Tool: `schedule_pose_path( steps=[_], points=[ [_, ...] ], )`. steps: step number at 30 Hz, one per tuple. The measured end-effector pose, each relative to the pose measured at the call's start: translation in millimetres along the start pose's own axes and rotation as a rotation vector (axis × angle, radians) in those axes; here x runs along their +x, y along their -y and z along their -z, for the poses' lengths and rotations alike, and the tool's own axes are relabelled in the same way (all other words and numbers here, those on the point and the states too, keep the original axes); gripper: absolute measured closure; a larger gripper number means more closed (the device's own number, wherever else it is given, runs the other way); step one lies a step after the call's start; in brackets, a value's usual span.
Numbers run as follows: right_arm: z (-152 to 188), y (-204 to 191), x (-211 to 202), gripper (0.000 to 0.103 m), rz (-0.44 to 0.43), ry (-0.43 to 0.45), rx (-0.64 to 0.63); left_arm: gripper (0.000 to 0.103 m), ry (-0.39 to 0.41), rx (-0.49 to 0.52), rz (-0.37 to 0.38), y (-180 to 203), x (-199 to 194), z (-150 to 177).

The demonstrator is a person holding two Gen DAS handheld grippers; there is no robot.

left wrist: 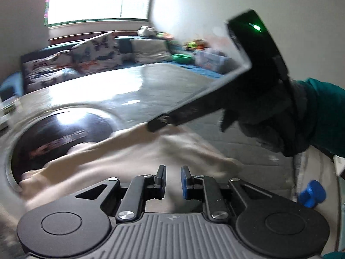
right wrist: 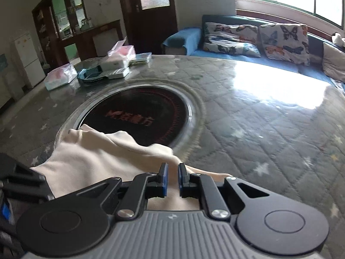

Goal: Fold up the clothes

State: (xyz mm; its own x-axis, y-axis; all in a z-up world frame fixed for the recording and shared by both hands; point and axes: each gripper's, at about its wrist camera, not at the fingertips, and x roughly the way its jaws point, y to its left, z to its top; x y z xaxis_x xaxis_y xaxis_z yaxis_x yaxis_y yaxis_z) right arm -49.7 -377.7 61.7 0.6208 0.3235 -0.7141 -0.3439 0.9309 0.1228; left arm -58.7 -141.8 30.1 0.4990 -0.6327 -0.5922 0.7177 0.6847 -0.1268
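Note:
A cream-coloured garment lies bunched on the round table, partly over the black hotplate. It also shows in the right wrist view. My left gripper hovers over the cloth, jaws a small gap apart with nothing clearly between them. My right gripper is likewise slightly open over the garment's near edge. The right gripper's body, held by a gloved hand, crosses the left wrist view above the cloth.
The table has a quilted star-pattern cover under glass, with the black hotplate in its centre. Boxes and packets sit at the far left edge. A blue sofa with butterfly cushions stands beyond.

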Motion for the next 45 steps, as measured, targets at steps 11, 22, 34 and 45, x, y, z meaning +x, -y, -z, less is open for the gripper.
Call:
schedule_pose_path(
  steps=[11, 22, 34, 45],
  points=[
    [-1.4, -12.4, 10.4, 0.092, 0.020, -0.002, -0.021, 0.087, 0.003, -0.163, -0.234, -77.0, -29.4, 2.3],
    [-4.4, -58.0, 2.7, 0.091, -0.066, 0.004, -0.140, 0.087, -0.033, -0.239, -0.300, -113.3, -18.1, 5.6],
    [1.8, -110.6, 19.8, 0.084, -0.131, -0.017, -0.266, 0.087, -0.067, -0.202, -0.255, -115.5, 14.4, -10.9],
    [19.9, -181.8, 7.9, 0.084, -0.266, 0.002, -0.439, 0.087, 0.010, -0.269, -0.316, -129.6, -43.9, -2.0]
  ],
)
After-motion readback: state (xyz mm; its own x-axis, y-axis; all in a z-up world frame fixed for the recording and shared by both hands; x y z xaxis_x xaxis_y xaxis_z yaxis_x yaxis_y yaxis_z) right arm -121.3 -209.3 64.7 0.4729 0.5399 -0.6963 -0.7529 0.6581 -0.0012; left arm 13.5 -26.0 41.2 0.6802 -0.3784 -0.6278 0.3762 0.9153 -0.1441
